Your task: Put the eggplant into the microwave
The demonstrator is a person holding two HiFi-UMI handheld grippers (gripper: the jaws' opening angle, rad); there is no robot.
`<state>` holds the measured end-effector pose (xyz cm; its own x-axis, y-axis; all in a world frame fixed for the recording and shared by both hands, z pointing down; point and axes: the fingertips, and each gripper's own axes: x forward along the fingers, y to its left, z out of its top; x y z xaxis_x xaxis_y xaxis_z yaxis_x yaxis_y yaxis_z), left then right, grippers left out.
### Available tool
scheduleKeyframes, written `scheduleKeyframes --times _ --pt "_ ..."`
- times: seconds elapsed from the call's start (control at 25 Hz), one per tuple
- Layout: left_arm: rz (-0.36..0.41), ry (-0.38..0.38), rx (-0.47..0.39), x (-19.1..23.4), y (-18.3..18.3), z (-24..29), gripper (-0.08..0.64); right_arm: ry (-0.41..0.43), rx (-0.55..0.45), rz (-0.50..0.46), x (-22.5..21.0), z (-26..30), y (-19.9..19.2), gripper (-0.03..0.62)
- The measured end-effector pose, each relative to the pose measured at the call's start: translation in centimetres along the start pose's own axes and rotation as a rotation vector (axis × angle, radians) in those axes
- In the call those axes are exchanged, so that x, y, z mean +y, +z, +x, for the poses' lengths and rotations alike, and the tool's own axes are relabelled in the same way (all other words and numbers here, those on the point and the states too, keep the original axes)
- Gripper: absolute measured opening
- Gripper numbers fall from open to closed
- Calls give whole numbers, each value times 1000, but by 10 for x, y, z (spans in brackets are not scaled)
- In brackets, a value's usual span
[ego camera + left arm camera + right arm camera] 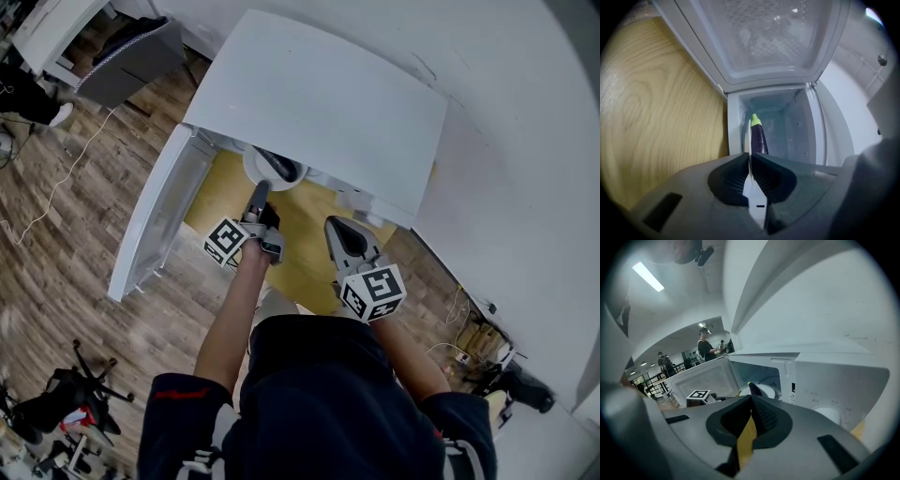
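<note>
A purple eggplant (pixel 281 167) with a green tip lies on a white plate (pixel 264 174) at the mouth of the white microwave (pixel 319 103). The microwave's door (pixel 155 220) is swung open to the left. My left gripper (pixel 259 195) is shut on the plate's near rim. In the left gripper view the rim (pixel 749 136) runs edge-on between the jaws, with the eggplant (pixel 759 137) just beyond, inside the cavity (pixel 792 126). My right gripper (pixel 345 234) hangs shut and empty to the right, in front of the microwave. Its own view shows the plate (pixel 766 391) and the open door (pixel 710 380).
The microwave stands on a yellow wooden table (pixel 309 225) against a white wall (pixel 525 187). Wood flooring with cables (pixel 56 187) lies to the left, and a dark case (pixel 127 56) stands at the far left. People (pixel 705 348) stand far off in the right gripper view.
</note>
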<state>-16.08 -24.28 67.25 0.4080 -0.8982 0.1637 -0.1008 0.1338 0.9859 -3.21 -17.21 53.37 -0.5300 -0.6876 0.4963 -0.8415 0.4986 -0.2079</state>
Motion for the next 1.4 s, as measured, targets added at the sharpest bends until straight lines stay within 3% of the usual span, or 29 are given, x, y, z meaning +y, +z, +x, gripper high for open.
scheduleKeyframes --times 0.84,0.88,1.0,1.4 --pt "8 0 40 -2 -6 32 29 18 33 4 4 0 -11 12" --pt "9 -5 50 -2 -7 32 41 19 34 3 4 1 -11 12" --pt "5 -27 87 -5 -12 33 170 20 37 4 5 1 -12 12" --pt "80 -11 131 -3 -12 16 170 30 47 -8 7 -1 -14 12"
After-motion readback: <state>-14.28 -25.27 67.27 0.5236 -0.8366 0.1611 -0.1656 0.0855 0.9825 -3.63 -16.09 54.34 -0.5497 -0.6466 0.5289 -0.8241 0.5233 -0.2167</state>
